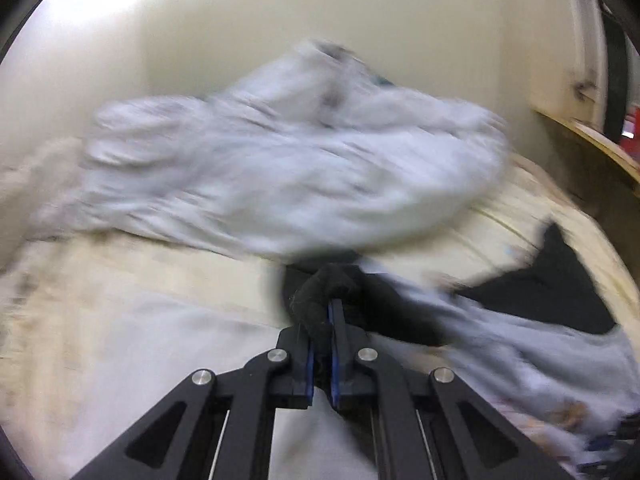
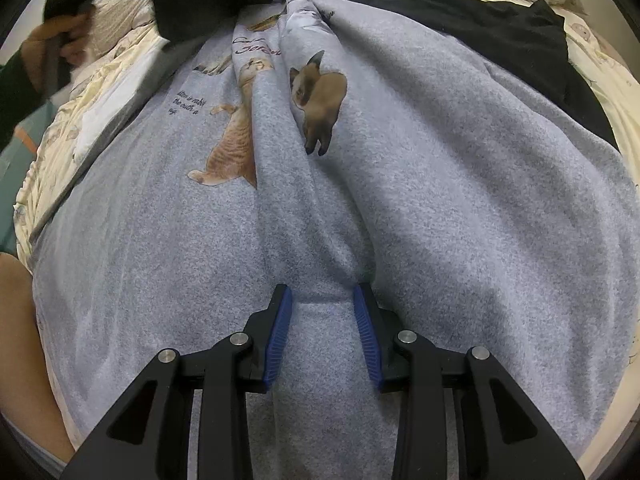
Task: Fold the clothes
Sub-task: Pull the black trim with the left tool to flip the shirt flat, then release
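Blurred pale clothes (image 1: 288,160) beyond left tongs (image 1: 322,320)

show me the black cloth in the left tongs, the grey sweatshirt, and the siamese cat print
black cloth (image 1: 320,300): left wrist view, bunched end.
grey sweatshirt (image 2: 460,200): right wrist view, plain fleece.
Siamese cat print (image 2: 320,96): right wrist view, its body.

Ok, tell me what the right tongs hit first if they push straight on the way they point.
Most likely the grey sweatshirt itself: the right tongs already pinch a raised fold of it, and the fabric fills the view ahead. What lies beneath it is hidden.
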Available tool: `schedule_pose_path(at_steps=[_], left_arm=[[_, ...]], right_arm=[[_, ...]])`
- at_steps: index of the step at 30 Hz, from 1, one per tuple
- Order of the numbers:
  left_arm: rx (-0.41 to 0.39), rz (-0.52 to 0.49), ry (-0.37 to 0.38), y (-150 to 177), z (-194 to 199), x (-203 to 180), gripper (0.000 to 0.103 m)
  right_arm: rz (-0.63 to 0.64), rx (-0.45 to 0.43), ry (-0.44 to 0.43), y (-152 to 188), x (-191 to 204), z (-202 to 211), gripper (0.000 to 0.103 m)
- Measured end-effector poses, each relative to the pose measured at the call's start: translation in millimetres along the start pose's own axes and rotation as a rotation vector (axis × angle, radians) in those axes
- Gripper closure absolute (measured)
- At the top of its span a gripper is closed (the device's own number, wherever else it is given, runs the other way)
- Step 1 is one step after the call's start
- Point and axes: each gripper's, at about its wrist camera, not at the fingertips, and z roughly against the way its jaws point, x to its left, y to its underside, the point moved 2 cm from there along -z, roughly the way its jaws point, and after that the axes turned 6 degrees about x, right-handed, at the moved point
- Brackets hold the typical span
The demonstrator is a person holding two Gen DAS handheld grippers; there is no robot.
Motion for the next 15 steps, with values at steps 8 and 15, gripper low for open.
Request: schedule_pose_path(at_steps=[8, 15], left_arm=[[0.158, 0.286, -0.442, 36, -25, 166, 0.098], [0.265, 0.41, -0.416, 87, -65, 187, 0.091]], right_arm=[[-0.011, -0.011, 0.003, -1, 1, -3, 0.065], [-0.025, -0.021, -0.009, -2, 0, -5, 0.065]])
